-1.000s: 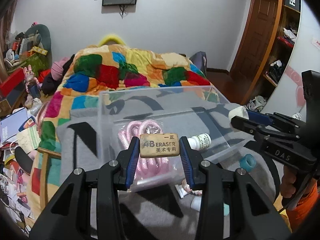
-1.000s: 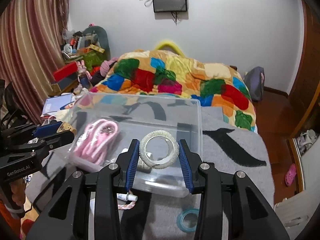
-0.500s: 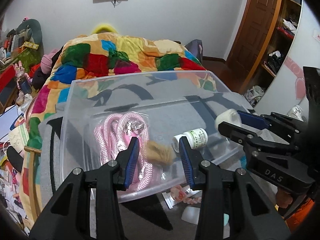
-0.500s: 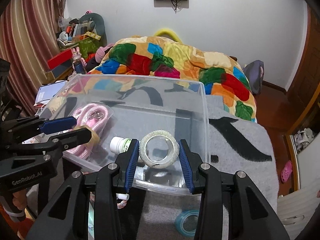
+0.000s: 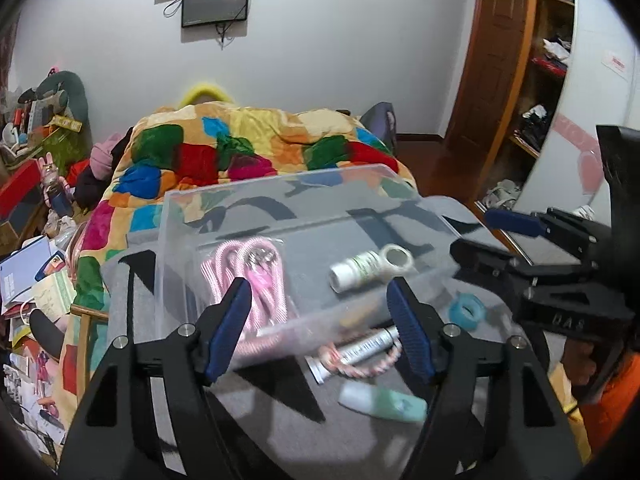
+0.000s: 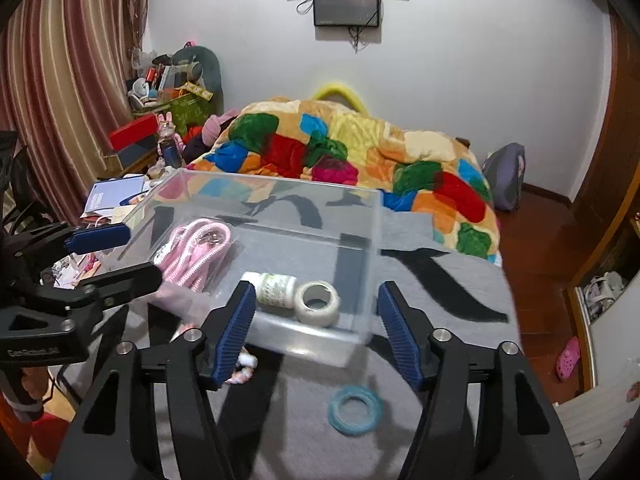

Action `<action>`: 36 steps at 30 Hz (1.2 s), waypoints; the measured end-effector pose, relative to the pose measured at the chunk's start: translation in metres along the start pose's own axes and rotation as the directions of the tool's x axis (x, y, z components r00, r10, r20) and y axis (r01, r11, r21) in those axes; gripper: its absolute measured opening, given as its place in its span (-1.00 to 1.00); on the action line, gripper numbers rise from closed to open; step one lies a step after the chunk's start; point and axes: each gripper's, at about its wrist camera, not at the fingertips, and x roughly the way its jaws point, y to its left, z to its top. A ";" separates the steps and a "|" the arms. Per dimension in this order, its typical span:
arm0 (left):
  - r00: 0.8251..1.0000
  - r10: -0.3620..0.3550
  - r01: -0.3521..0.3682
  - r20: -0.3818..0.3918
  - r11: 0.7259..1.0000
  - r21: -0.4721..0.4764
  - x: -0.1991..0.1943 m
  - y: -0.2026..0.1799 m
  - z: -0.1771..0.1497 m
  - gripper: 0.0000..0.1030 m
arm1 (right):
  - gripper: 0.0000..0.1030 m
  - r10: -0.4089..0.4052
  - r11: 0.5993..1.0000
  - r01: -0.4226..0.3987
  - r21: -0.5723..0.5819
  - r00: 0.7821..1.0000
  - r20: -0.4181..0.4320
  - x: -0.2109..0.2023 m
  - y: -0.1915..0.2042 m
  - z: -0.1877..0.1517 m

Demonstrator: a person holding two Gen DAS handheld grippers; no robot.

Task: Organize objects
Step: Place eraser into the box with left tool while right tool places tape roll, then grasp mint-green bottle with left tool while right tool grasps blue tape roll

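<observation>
A clear plastic box (image 5: 304, 196) (image 6: 360, 264) sits on a grey blanket. Inside lie a pink rope (image 5: 256, 280) (image 6: 196, 248), a white bottle (image 5: 356, 268) (image 6: 276, 288) and a white tape roll (image 5: 396, 258) (image 6: 318, 304). My left gripper (image 5: 320, 328) is open and empty in front of the box. My right gripper (image 6: 316, 332) is open and empty at the box's near wall; it shows in the left wrist view (image 5: 480, 236) too. A silver tube (image 5: 360, 350), a braided cord (image 5: 356, 364), a green-white tube (image 5: 384, 398) and a blue ring (image 5: 466, 312) (image 6: 355, 404) lie outside the box.
A bed with a colourful quilt (image 5: 248, 152) (image 6: 360, 152) lies behind the box. Cluttered papers and toys (image 5: 32, 264) fill the left side. A wooden door and shelves (image 5: 532, 80) stand at the right. A pink slipper (image 6: 568, 358) lies on the floor.
Both grippers have opened. The eraser left the left gripper and dropped toward the box; the tape roll left the right gripper and now lies in the box beside the bottle.
</observation>
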 end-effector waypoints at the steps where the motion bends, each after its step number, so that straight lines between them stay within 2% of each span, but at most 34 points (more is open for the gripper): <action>1: 1.000 -0.007 0.007 -0.003 1.000 0.000 -0.002 -0.003 -0.004 0.42 | 0.22 -0.003 1.000 0.003 0.004 1.000 0.003 -0.003 -0.003 -0.003; 7: 0.997 -0.007 0.006 -0.077 1.000 -0.008 0.009 -0.016 -0.029 0.52 | 0.23 -0.026 0.999 0.028 0.043 0.999 -0.044 -0.009 -0.023 -0.030; 10: 0.990 -0.011 0.006 -0.139 0.999 -0.033 0.025 -0.020 -0.043 0.62 | 0.23 -0.019 0.998 0.025 0.066 0.996 -0.082 -0.003 -0.028 -0.045; 14: 0.975 -0.003 -0.007 -0.221 0.999 -0.046 0.050 -0.032 -0.058 0.62 | 0.23 -0.017 0.997 0.028 0.078 0.989 -0.148 0.015 -0.029 -0.064; 18: 0.974 0.042 -0.050 -0.221 0.998 -0.030 0.058 -0.037 -0.065 0.62 | 0.23 -0.021 0.997 0.035 0.069 0.982 -0.186 0.031 -0.025 -0.077; 23: 0.977 0.055 -0.061 -0.204 0.998 -0.023 0.047 -0.032 -0.073 0.61 | 0.21 -0.043 0.994 0.062 0.090 0.979 -0.201 0.046 -0.032 -0.080; 29: 0.979 0.052 -0.061 -0.197 0.997 -0.041 0.042 -0.020 -0.077 0.20 | -0.24 -0.017 0.994 0.037 0.106 0.982 -0.186 0.044 -0.032 -0.081; 30: 0.980 0.045 -0.055 -0.195 0.998 -0.044 0.043 -0.020 -0.076 0.05 | -0.31 -0.012 0.994 0.032 0.103 0.982 -0.187 0.043 -0.030 -0.082; 34: 0.981 0.034 -0.041 -0.189 0.999 -0.031 0.045 -0.025 -0.075 -0.54 | -0.31 0.017 0.994 0.002 0.107 0.983 -0.180 0.036 -0.022 -0.083; 36: 0.982 0.031 -0.036 -0.185 0.999 -0.025 0.042 -0.027 -0.075 -0.54 | -0.31 0.030 0.994 -0.012 0.108 0.984 -0.173 0.031 -0.018 -0.084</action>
